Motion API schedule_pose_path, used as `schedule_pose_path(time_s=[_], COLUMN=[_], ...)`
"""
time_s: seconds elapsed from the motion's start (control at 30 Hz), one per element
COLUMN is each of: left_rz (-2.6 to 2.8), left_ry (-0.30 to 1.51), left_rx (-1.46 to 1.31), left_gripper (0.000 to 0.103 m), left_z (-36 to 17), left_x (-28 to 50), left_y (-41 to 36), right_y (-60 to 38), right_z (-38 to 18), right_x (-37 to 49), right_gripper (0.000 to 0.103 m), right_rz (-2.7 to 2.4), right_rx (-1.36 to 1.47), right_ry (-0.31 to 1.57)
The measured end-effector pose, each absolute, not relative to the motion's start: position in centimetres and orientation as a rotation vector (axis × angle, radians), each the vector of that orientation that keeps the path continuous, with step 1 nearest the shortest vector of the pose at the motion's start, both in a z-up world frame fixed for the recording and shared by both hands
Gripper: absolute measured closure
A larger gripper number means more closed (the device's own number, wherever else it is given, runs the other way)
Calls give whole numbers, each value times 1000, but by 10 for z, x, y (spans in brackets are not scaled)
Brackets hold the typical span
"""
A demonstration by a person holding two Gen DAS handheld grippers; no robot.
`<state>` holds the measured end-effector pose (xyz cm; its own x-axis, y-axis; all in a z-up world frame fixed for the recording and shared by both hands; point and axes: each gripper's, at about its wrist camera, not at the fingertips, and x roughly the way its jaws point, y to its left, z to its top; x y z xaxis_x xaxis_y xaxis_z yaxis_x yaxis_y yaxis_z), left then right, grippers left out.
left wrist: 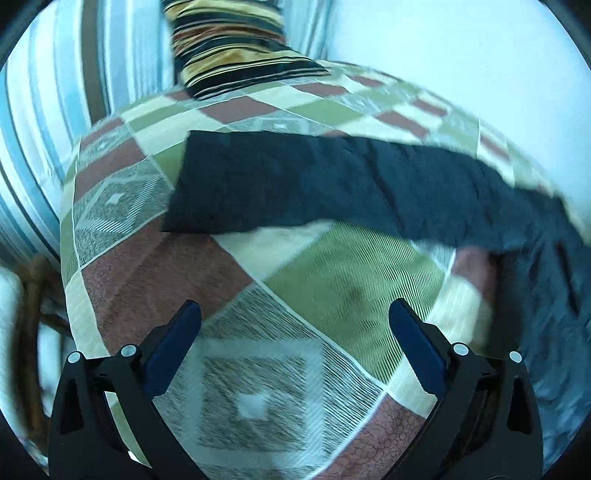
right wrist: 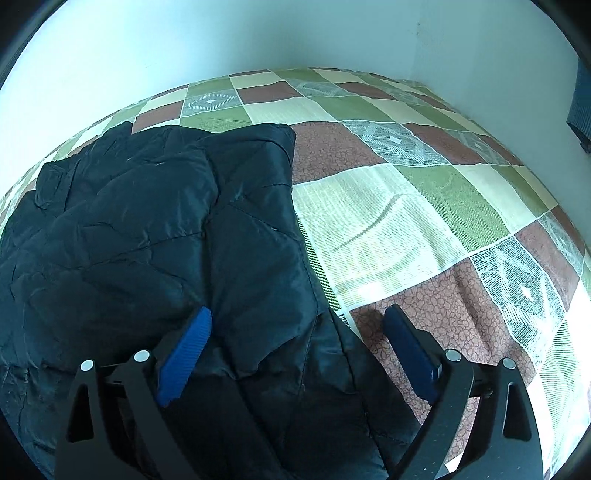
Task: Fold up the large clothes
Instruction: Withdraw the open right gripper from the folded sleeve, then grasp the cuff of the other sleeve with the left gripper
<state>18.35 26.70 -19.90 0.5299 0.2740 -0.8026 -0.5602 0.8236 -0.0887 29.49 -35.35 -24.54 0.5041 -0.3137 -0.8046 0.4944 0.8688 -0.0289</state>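
A dark quilted jacket (right wrist: 147,221) lies folded on a bed with a patchwork bedspread (right wrist: 406,221) of green, brown and cream squares. My right gripper (right wrist: 299,317) is open and wide over the jacket's right edge. Its left finger (right wrist: 184,358) is above the jacket and its right finger (right wrist: 410,354) above the bedspread, and neither pad presses on the cloth. In the left wrist view the jacket (left wrist: 314,184) stretches as a dark band across the bed. My left gripper (left wrist: 295,314) hangs open over bare bedspread (left wrist: 351,280), short of the jacket, with nothing between its fingers.
A black-and-gold striped cushion (left wrist: 229,48) lies at the far end of the bed. Blue-and-white striped fabric (left wrist: 55,110) hangs at the left, with a wooden frame (left wrist: 33,314) beside the bed. A white wall (right wrist: 258,33) borders the bed's far side.
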Motion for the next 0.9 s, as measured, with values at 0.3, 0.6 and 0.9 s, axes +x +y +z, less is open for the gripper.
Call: schedule_pose_path(time_s=[0.3,0.6,0.9], left_rz=[515,531,515], left_ry=[799,725,749], left_rx=[-647,-735,-716], left_gripper=[3,26,84], left_z=[-207,-212,-216], left_x=[175,195,196], left_y=[347,390,397], right_y=[-353,-353,-353], right_z=[-245,-245,-245], right_x=[296,296,296], right_gripper=[10,10,10], right_rz=[-496,-497,-498], right_rx=[210,212,215], right_ry=[921,920,921])
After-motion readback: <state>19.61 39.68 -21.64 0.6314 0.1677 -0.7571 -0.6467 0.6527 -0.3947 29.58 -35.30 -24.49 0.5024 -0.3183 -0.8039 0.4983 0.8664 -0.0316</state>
